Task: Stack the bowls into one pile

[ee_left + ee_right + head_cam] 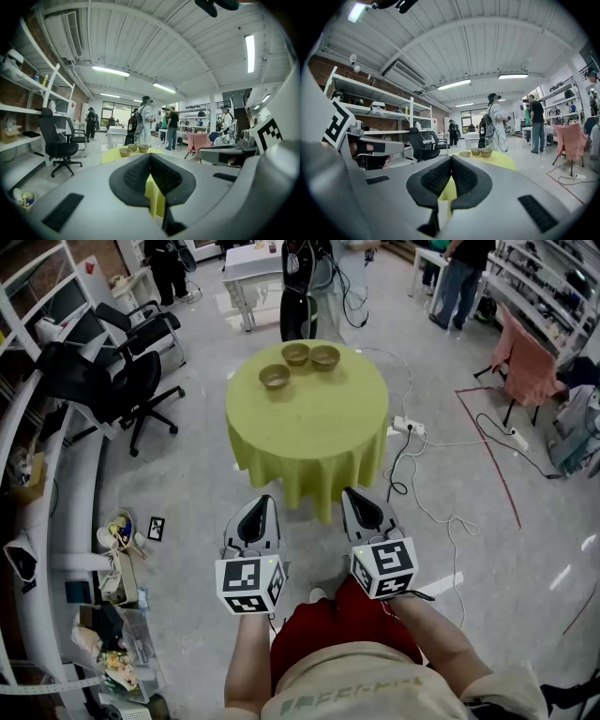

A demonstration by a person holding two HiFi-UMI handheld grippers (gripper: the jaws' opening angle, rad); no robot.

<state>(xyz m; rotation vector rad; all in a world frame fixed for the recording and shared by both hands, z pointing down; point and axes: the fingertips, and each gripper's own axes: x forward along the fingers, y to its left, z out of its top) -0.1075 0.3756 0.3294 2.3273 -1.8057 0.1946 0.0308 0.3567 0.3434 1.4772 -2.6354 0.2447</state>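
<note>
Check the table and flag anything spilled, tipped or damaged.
Nothing stands out. The left bowl, middle bowl and right bowl all sit upright and unstacked on the green table; no spill or damage shows.

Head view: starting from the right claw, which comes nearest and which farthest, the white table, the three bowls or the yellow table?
1. The yellow table, straight ahead of the right claw.
2. The three bowls, on that table's far side; they sit too close together to rank among themselves.
3. The white table, beyond the yellow one, at the top of the view.
</note>
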